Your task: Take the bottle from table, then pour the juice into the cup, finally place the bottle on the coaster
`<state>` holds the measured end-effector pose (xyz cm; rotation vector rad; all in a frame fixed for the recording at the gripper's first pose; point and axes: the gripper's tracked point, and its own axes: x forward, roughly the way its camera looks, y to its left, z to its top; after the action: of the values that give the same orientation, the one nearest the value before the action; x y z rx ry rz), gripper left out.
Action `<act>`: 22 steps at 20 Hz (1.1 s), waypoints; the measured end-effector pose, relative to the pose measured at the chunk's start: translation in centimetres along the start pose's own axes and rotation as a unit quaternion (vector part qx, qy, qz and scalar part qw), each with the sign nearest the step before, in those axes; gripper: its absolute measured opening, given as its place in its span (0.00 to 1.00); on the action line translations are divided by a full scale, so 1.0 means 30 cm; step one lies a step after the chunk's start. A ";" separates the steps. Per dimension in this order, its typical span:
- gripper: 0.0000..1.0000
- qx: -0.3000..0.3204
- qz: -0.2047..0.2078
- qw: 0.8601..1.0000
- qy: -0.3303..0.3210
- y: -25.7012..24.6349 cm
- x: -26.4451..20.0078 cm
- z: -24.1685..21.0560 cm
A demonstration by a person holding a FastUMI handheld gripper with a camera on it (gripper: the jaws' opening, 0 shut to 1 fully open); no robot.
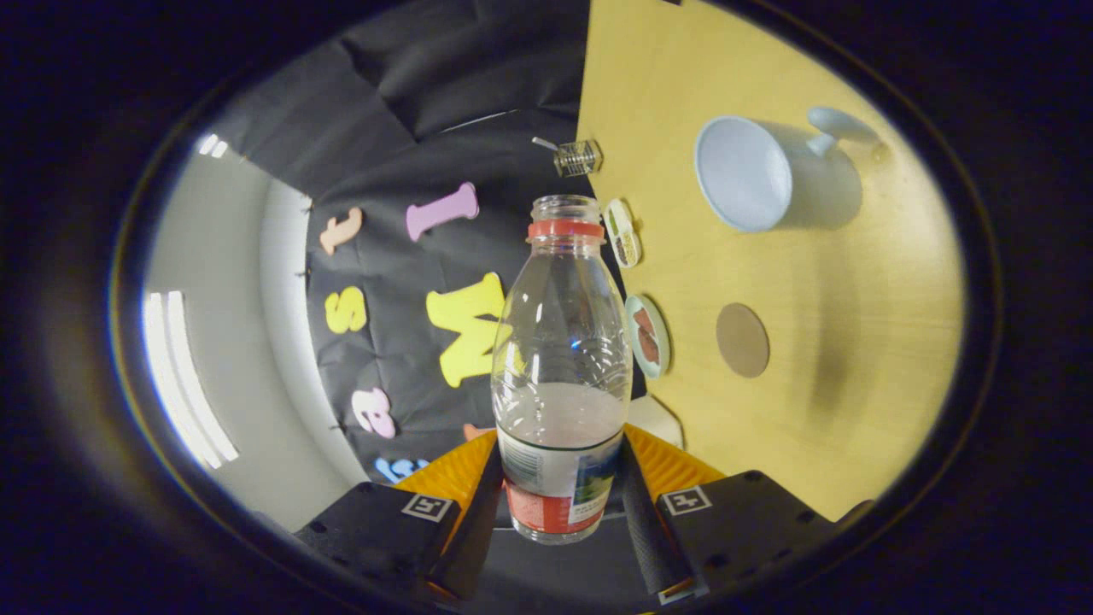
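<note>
Bottle point(561, 359) clamped low on its labelled body between the two fingers point(651, 521), one pressing each side; gripper point(559, 512) closed around it. Long axis running straight ahead from the fingers, open mouth farthest out, red neck ring just below, a little liquid pooled near the label. Whole view rolled sideways, so counter point(854, 410) stands off to one side of the bottle. Cup point(751, 171) lying beyond and aside of the mouth, well apart, opening faced toward the camera. Coaster point(742, 340) nearer, beside the bottle's mid-body. Likely mid-pour or tilting back; mouth not over the cup.
</note>
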<state>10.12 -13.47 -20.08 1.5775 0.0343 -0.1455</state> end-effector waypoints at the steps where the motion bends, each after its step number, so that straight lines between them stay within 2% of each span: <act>1: 0.74 -0.053 -0.009 0.999 0.007 -0.015 -0.007 -0.009; 3: 0.74 -0.175 -0.021 0.984 0.019 -0.032 -0.025 -0.033; 5: 0.74 -0.314 -0.056 0.948 0.023 -0.086 -0.039 -0.021; 6: 0.75 -0.364 -0.074 0.928 0.019 -0.111 -0.047 -0.005; 9: 0.75 -0.499 -0.110 0.859 -0.011 -0.119 -0.092 0.052; 12: 0.76 -0.612 -0.146 0.776 -0.038 -0.118 -0.147 0.106; 14: 0.76 -0.658 -0.144 0.738 -0.048 -0.075 -0.156 0.103; 16: 0.76 -0.689 -0.141 0.709 -0.053 -0.035 -0.151 0.098; 17: 0.76 -0.700 -0.137 0.699 -0.055 -0.014 -0.135 0.090; 22: 0.77 -0.740 -0.129 0.657 -0.064 0.103 -0.014 0.076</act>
<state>9.88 -15.76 -16.99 -0.1207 0.2112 -0.3375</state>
